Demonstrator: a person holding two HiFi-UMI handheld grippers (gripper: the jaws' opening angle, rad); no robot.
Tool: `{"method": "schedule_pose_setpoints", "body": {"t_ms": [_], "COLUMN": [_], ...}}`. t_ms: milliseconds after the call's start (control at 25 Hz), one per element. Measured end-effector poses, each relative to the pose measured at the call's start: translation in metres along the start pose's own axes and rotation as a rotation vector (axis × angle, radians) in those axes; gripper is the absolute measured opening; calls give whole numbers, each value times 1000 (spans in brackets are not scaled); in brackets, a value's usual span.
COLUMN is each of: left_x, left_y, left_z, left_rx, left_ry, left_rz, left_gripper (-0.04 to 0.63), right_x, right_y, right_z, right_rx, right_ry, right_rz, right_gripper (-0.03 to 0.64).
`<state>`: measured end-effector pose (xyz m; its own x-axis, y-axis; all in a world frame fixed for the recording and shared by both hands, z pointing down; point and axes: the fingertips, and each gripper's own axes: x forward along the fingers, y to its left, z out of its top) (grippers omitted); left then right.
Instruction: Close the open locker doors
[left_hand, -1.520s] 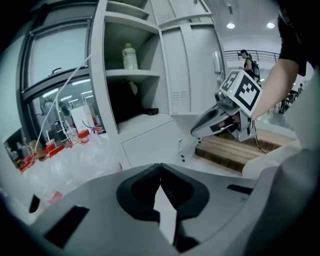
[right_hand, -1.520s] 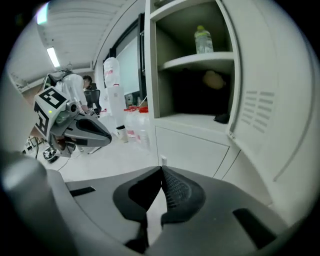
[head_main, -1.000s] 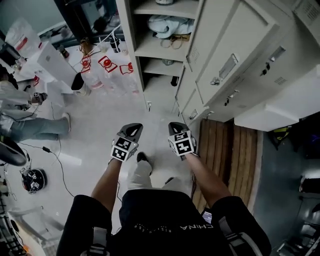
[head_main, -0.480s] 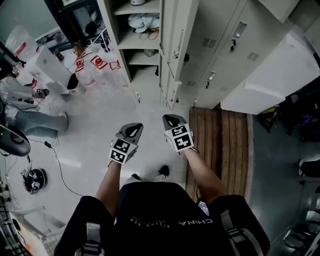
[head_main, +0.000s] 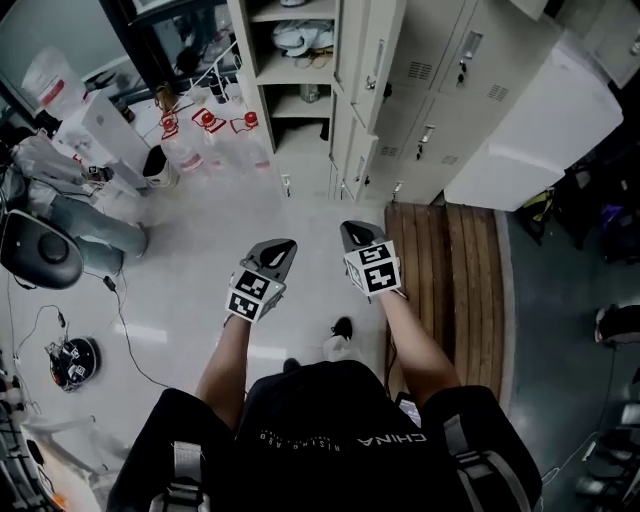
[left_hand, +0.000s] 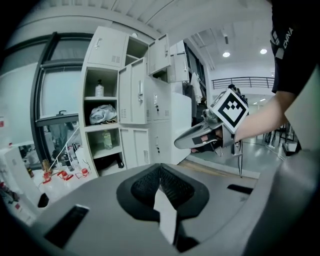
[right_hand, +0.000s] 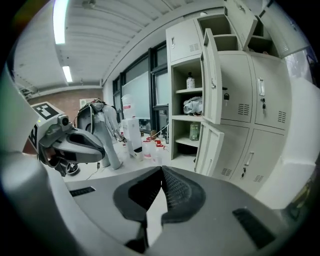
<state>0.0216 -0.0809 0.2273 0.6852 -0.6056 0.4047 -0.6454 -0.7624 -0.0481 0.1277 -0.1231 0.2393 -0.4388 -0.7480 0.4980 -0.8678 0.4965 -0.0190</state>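
Note:
A bank of grey lockers stands ahead of me. One column is open: shelves with a bottle and bundled cloth show beside a tall open door, a lower open door and a small top door swung up. In the head view these doors stick out edge-on. My left gripper and right gripper hang side by side over the floor, well short of the lockers. Both are shut, with nothing between the jaws.
Water bottles with red labels stand on the floor left of the lockers. A wooden pallet lies to the right in front of a white cabinet. A person's legs, a dark round seat and cables are at the left.
The lockers have slid up and away in the head view as I stepped back. Both grippers stayed shut and side by side, a little lower in the frame.

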Motion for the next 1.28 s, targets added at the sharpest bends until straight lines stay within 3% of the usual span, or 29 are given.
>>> {"method": "schedule_pose_setpoints", "body": {"t_ms": [240, 480, 800, 1280], "left_x": [-74, -118, -118, -79], "left_y": [-10, -28, -40, -55], "left_z": [-21, -46, -42, -17], "left_rx": [-21, -57, -105, -90], "left_ry": [-43, -44, -71, -64], "left_rz": [7, 25, 131, 136], "left_gripper": [20, 20, 20, 20], "right_x": [-31, -64, -86, -93], "right_y": [74, 120, 120, 88], "right_z": [-11, -34, -44, -37], "right_rx": [-24, -52, -148, -172], "right_ry": [-10, 11, 55, 36], "right_rz": [-44, -49, 0, 19], "right_gripper": [31, 31, 31, 31]}}
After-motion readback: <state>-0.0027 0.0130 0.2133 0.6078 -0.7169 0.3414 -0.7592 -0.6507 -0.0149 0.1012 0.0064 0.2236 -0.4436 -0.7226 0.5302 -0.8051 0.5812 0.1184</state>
